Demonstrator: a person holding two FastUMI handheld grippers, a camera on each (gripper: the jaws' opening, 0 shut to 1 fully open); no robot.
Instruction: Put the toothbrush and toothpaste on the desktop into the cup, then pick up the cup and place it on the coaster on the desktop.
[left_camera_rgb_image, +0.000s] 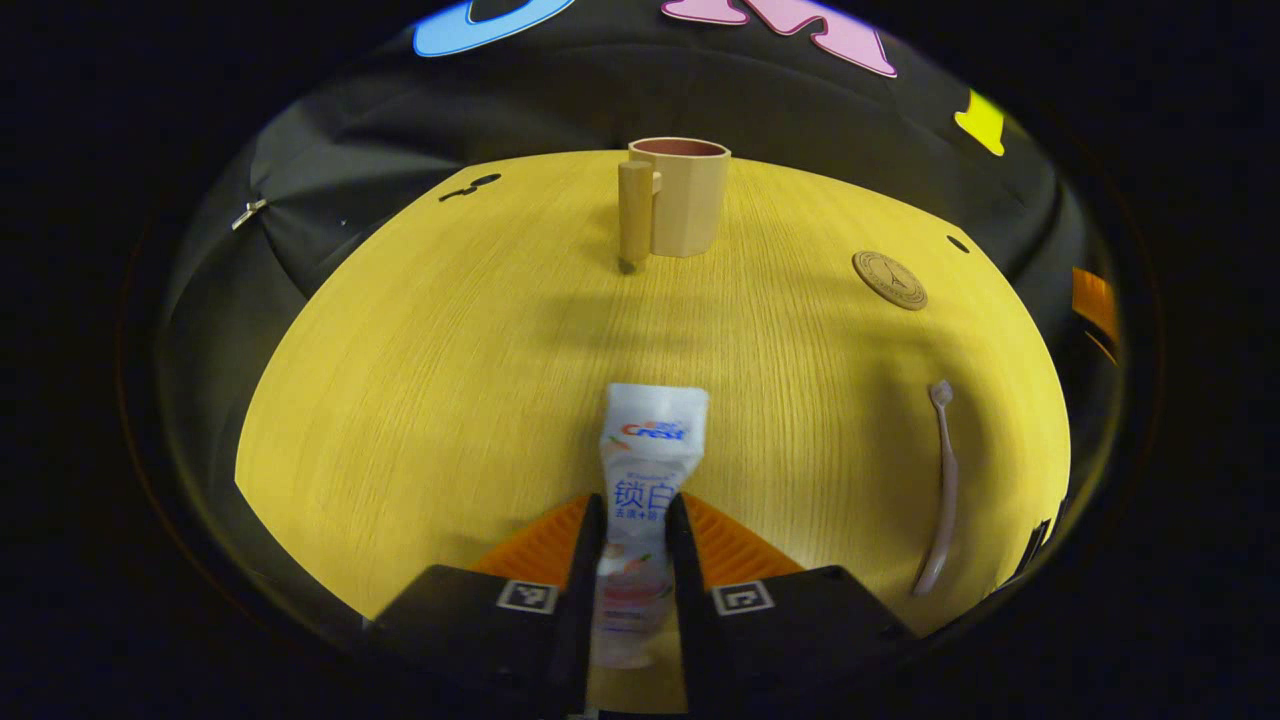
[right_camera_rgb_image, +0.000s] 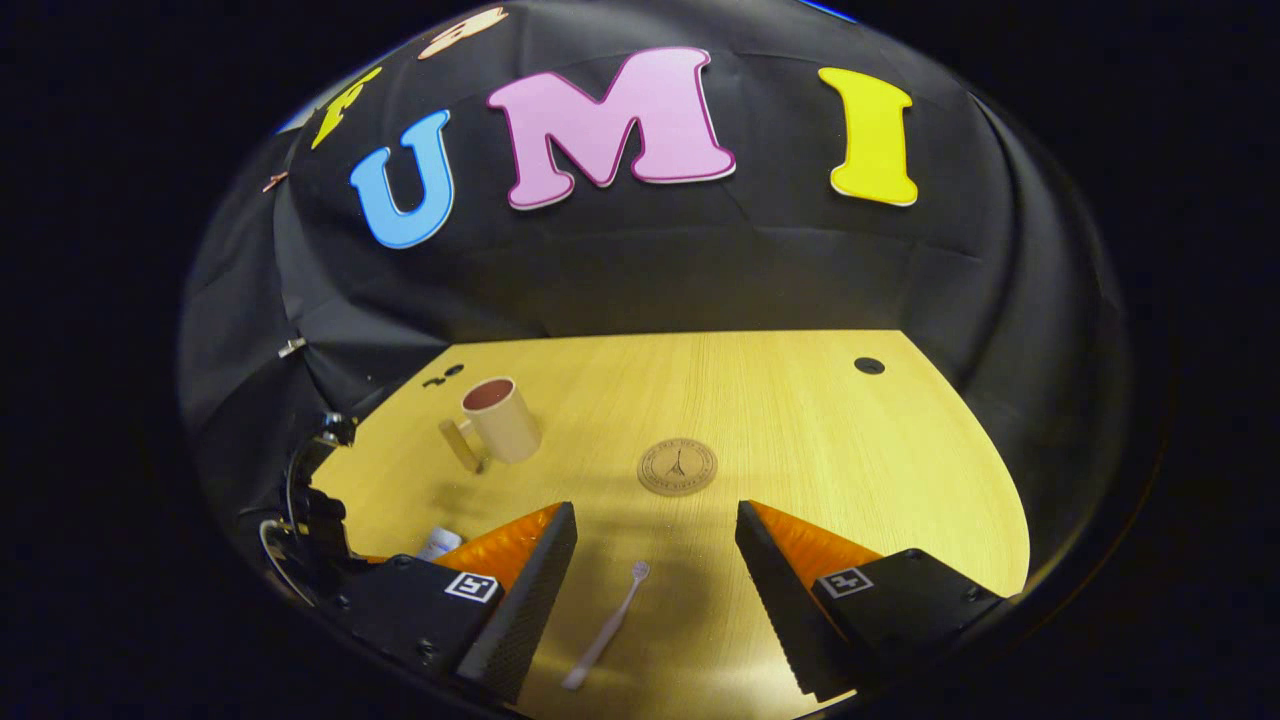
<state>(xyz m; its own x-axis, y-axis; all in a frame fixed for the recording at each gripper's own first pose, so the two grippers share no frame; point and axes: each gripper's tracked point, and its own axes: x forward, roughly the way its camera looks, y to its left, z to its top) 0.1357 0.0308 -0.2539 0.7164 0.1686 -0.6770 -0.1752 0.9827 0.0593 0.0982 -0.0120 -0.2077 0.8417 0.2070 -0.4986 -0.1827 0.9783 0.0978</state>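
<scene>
Where the yellow wood-grain desk (left_camera_rgb_image: 420, 400) ends, black cloth walls the booth. Left gripper view: the left tongs (left_camera_rgb_image: 636, 540) are clamped on the toothpaste (left_camera_rgb_image: 648, 470), its long axis running away from the camera toward the cup (left_camera_rgb_image: 685, 200), which stands upright with its handle on the left; the coaster (left_camera_rgb_image: 889, 279) lies farther right, and the toothbrush (left_camera_rgb_image: 943, 490) lies flat, head pointing away. Right gripper view: the right tongs (right_camera_rgb_image: 655, 570) gape wide above the toothbrush (right_camera_rgb_image: 606, 628), its head toward the coaster (right_camera_rgb_image: 677, 466); the other gripper's body sits at far left.

Wooden desktop (right_camera_rgb_image: 800, 420) bears cup (right_camera_rgb_image: 500, 420); coaster (right_camera_rgb_image: 677, 467); toothbrush (right_camera_rgb_image: 605, 628) lying flat.
</scene>
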